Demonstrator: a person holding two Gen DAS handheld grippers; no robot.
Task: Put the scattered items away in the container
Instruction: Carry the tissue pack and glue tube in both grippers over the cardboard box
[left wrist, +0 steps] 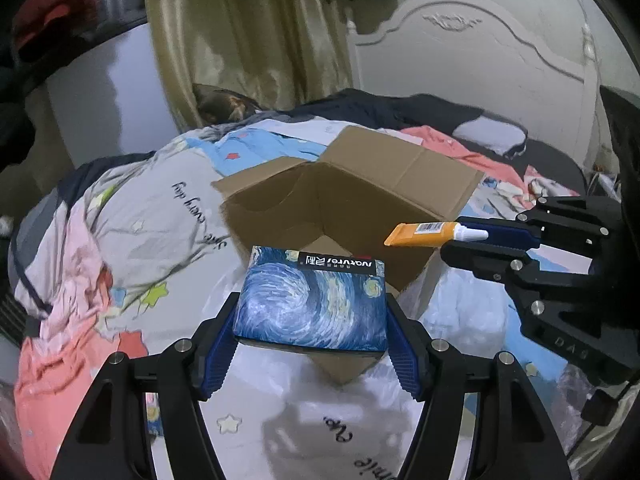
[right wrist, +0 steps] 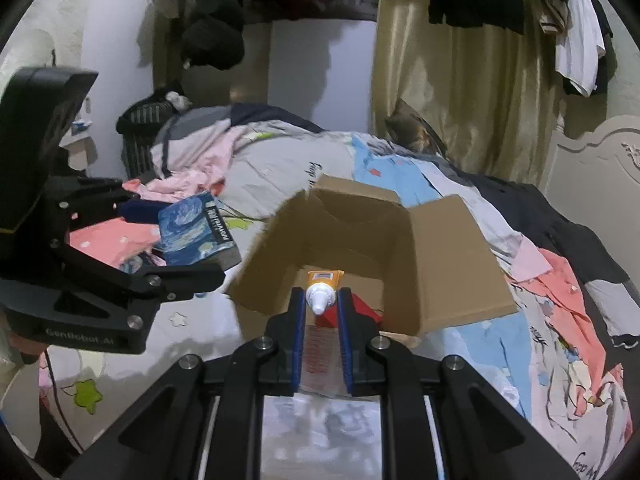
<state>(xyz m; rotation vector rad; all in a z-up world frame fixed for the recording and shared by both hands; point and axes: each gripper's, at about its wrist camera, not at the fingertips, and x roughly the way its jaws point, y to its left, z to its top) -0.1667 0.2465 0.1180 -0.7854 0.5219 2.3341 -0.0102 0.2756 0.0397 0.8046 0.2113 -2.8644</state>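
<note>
My left gripper [left wrist: 312,320] is shut on a blue pack with a swirling starry print [left wrist: 316,304], its pads pressing both sides. It hovers just in front of the open cardboard box [left wrist: 360,208] on the bed. At the right, my right gripper [left wrist: 460,236] is shut on an orange tube with a white cap [left wrist: 424,234], held over the box's right edge. In the right wrist view the tube [right wrist: 322,284] sits nipped between the blue pads [right wrist: 297,320] above the box [right wrist: 440,248]. A red item [right wrist: 362,308] lies inside. The left gripper [right wrist: 188,240] holds the pack [right wrist: 196,232] at the left.
The box stands on a rumpled quilt [left wrist: 132,208] with stars and lettering. Pink clothing [right wrist: 560,280] and dark clothing [left wrist: 400,112] lie around it. A white headboard [left wrist: 480,52] is behind, a gold curtain [right wrist: 460,80] and hanging clothes beyond.
</note>
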